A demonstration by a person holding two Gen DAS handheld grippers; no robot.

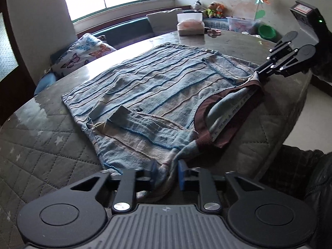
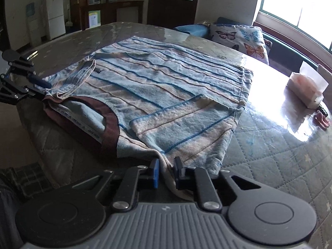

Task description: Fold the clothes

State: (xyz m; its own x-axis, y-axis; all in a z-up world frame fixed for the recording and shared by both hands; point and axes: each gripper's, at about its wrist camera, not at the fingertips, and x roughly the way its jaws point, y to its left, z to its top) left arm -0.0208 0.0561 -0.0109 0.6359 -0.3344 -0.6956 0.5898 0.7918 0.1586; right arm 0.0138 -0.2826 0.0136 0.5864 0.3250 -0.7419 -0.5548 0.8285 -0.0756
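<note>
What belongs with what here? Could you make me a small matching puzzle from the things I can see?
Things:
1. blue and beige striped shirt
2. butterfly-print pillow
3. white tissue box
4. green plastic bowl

Places:
a. on the bench under the window
b. far side of the tabletop
c. spread flat, gripped at both shoulders
d. beyond the table, below the pinwheel

Pairs: 1-c, 2-a, 3-b, 4-d

Light blue shirt (image 1: 149,95) with thin blue and tan stripes, spread flat on the quilted counter (image 1: 41,145), both short sleeves folded in over the body, brown collar at the counter's near edge, its two shoulder corners pinched up, hem at the far side
</note>
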